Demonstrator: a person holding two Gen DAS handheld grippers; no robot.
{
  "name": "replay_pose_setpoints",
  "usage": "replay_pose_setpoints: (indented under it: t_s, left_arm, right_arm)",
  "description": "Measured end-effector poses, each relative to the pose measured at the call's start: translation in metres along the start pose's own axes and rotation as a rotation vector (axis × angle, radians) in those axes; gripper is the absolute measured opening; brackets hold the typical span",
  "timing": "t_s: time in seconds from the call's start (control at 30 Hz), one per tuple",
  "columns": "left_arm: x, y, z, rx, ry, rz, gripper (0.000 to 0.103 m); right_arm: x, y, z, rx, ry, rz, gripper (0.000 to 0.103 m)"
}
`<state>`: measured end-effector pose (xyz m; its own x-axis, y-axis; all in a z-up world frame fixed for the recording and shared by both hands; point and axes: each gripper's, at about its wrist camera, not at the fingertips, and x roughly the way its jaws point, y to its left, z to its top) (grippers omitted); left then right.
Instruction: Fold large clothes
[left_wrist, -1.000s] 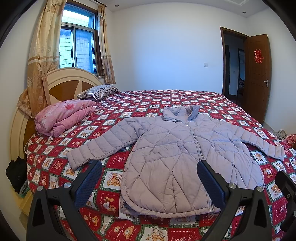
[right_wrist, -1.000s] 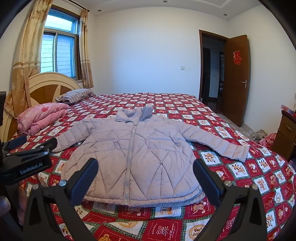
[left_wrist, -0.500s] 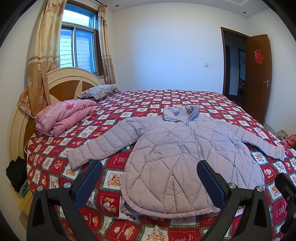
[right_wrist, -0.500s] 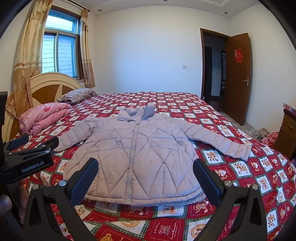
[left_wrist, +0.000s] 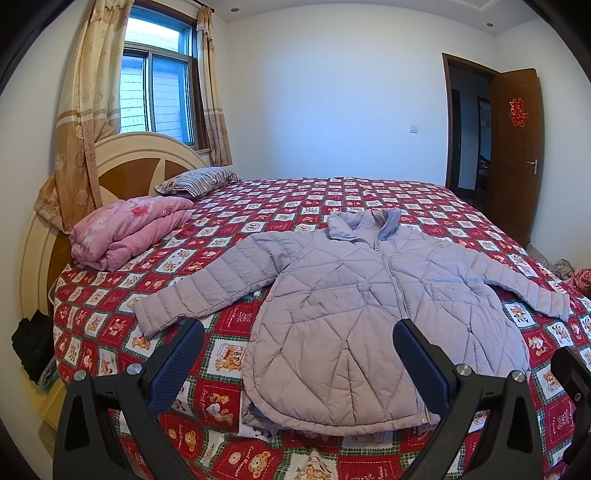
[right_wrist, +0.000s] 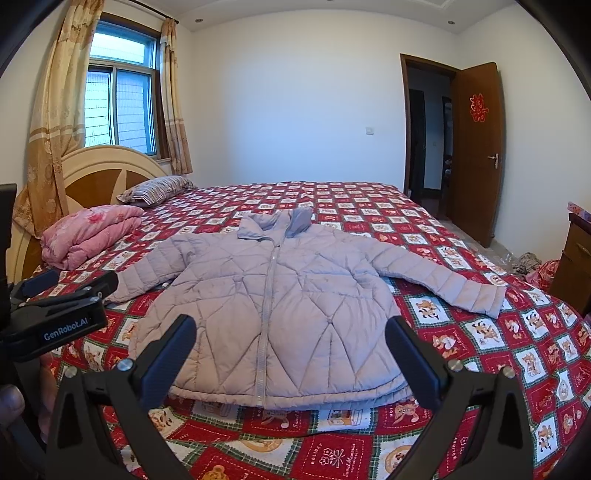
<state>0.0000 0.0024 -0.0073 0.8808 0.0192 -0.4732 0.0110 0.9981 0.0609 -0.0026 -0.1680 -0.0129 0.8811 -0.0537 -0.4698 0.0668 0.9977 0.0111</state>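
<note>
Lilac quilted fabric marks the task's item: a padded jacket (left_wrist: 369, 295) lies flat, front up and zipped, across the middle of both frames on the red patterned bed (left_wrist: 332, 195). Both sleeves extend outward, one toward the lower left of the frame and one toward the right edge; the collar points toward the far wall and the hem lies nearest the cameras. No fold is visible in the body or sleeves, so the work appears to stand at its starting point, with every fold left to do: sleeves inward, then the body doubled. The left tool (left_wrist: 297, 354) is spread wide and empty, hanging above the hem without touching the cloth. The right tool (right_wrist: 290, 350) is likewise spread wide, empty, and clear of the jacket. A folded pink quilt (left_wrist: 125, 230) and a striped pillow (left_wrist: 195, 181) sit at the left of the frame near the headboard, well apart from the jacket.
</note>
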Motion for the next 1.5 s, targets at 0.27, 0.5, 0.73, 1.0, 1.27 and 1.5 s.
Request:
replay_pose_setpoints:
  t_s: [0.27,0.5,0.73,1.0,1.27,1.5]
  left_arm:
    - [0.021,0.002,-0.004,0.032,0.035,-0.018,0.102]
    - [0.090,-0.004,-0.013,0.125,0.115,0.034,0.102]
    - [0.158,-0.011,-0.002,0.136,0.152,0.043,0.102]
    - [0.255,-0.029,0.017,0.151,0.212,0.071,0.102]
    - [0.324,-0.031,0.016,0.159,0.276,0.148,0.102]
    - [0.359,-0.012,0.012,0.156,0.333,0.208,0.102]
  right_arm:
    - [0.016,-0.010,-0.002,0.025,0.039,0.042,0.103]
    - [0.062,-0.062,-0.011,0.128,0.121,0.007,0.103]
    - [0.119,-0.155,-0.018,0.248,0.197,-0.153,0.103]
    - [0.162,-0.307,-0.021,0.474,0.257,-0.431,0.098]
    - [0.194,-0.376,-0.021,0.527,0.327,-0.531,0.079]
    - [0.218,-0.377,-0.023,0.447,0.357,-0.512,0.044]
